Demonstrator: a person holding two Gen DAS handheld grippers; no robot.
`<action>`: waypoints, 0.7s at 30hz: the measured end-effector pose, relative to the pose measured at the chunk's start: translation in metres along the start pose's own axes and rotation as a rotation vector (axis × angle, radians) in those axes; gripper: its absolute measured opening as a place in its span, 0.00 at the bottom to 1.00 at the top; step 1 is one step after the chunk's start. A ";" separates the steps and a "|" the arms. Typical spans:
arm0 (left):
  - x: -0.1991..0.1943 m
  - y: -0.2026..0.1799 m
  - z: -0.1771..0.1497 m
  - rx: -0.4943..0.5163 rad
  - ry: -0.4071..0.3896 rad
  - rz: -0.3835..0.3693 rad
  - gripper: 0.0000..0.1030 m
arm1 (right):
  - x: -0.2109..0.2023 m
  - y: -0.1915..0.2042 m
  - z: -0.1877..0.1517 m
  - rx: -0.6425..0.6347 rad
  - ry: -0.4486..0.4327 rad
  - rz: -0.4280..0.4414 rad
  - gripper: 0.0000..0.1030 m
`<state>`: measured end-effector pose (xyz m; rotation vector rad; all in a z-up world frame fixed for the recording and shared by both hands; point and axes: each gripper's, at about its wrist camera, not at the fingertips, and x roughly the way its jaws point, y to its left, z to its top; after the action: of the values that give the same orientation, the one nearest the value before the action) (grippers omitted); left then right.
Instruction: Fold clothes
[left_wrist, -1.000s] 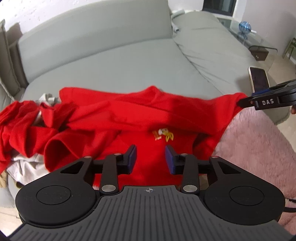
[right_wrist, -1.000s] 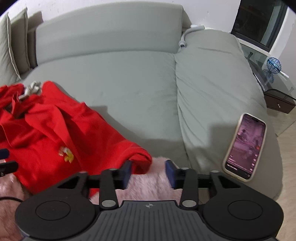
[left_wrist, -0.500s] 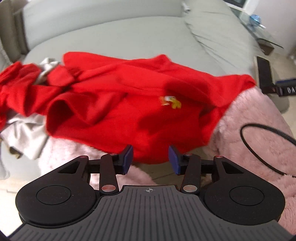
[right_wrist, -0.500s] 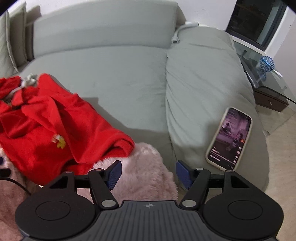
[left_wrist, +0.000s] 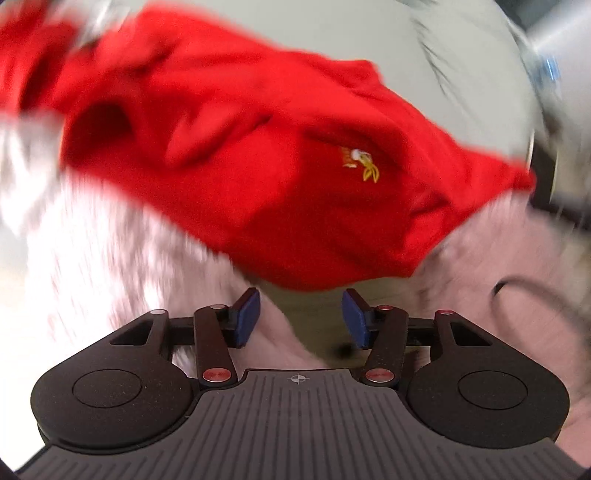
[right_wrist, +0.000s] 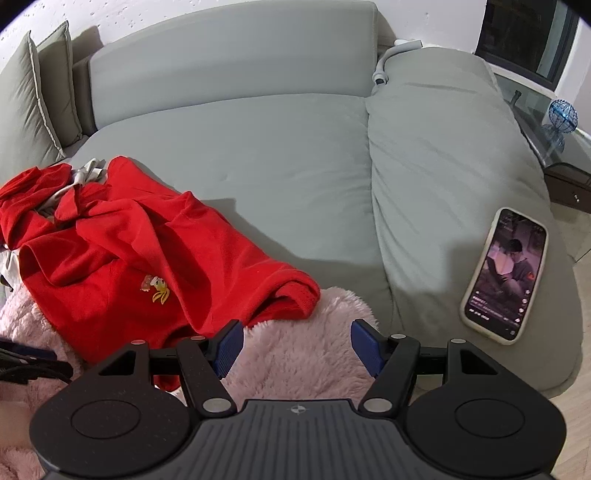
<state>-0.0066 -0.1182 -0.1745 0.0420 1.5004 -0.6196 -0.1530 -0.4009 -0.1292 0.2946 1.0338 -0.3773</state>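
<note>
Right wrist view — red shirt (right_wrist: 122, 266) lies crumpled, long axis upper-left to lower-right.

- Red shirt (right_wrist: 122, 258) is showing soft matt cloth.
- Pink blanket (right_wrist: 295, 350) is looking fluffy, long-piled.
- Sofa (right_wrist: 258, 166) is wearing smooth matt fabric.
- Phone (right_wrist: 506, 273) screen is gleaming glossy.

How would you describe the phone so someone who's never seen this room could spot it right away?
Start at the big grey sofa and follow its right-hand cushion down to the front edge. The phone lies flat there, face up, well to the right of the red shirt and the pink fluffy blanket. It is the only hard, glowing thing on the sofa: pale case, lit screen.
</note>
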 end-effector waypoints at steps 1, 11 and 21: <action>0.003 -0.003 0.004 -0.026 0.004 0.027 0.56 | 0.001 0.001 0.000 0.001 0.001 0.005 0.63; -0.005 0.018 0.024 -0.255 -0.078 0.128 0.54 | -0.002 0.010 0.003 -0.030 -0.034 0.027 0.63; 0.014 0.003 0.025 -0.253 -0.091 0.191 0.52 | -0.003 0.009 0.000 -0.022 -0.033 0.026 0.63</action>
<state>0.0168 -0.1302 -0.1859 -0.0369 1.4566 -0.2722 -0.1497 -0.3923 -0.1262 0.2809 1.0007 -0.3457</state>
